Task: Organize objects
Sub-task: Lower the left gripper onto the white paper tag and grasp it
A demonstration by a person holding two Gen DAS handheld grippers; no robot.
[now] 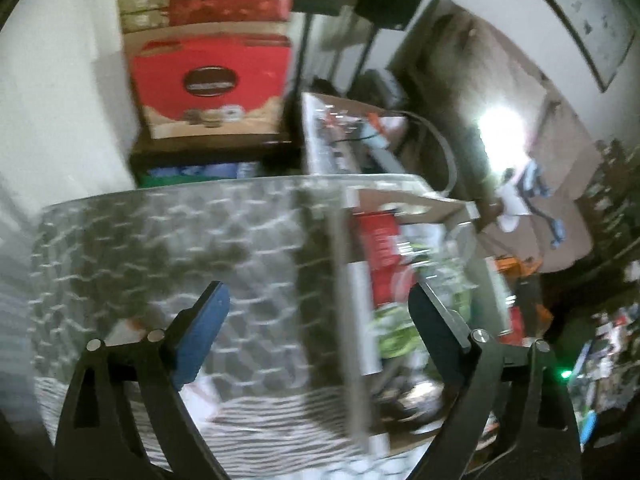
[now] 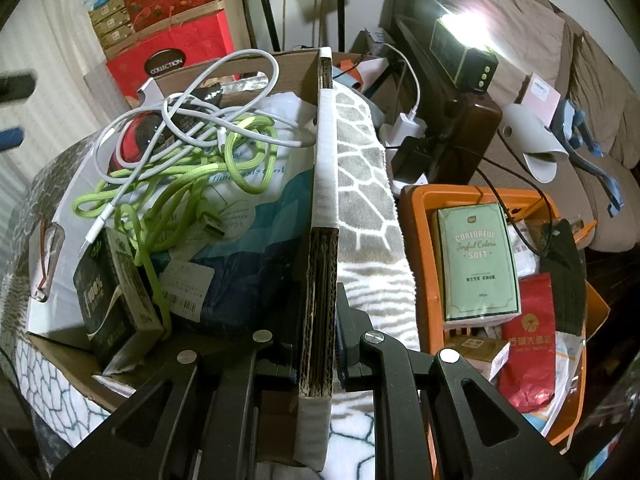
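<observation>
- Your right gripper [image 2: 318,344] has its jaws clamped on the cardboard box's [image 2: 52,320] right wall [image 2: 320,248], near its close end.
- Your left gripper [image 1: 316,320] hangs with jaws wide and nothing between them, over the patterned blanket [image 1: 180,232] beside the box.
- Inside the box, the green cord [image 2: 176,184] and white cable [image 2: 192,92] lie tangled.
- The orange basket [image 2: 416,208] sits just right of the blanket-draped wall, leaving little room there.

**A crowded corner lit by one small lamp**

White wall [image 2: 52,32] at the left. Red gift boxes [image 2: 176,52] are stacked against it, with black stands [image 2: 266,12] just beside them. A bright lamp [image 2: 466,24] glares from atop a dark wooden cabinet [image 2: 468,128]. To the right runs a brown sofa [image 2: 592,80]; a framed picture [image 1: 592,12] hangs above.
</observation>
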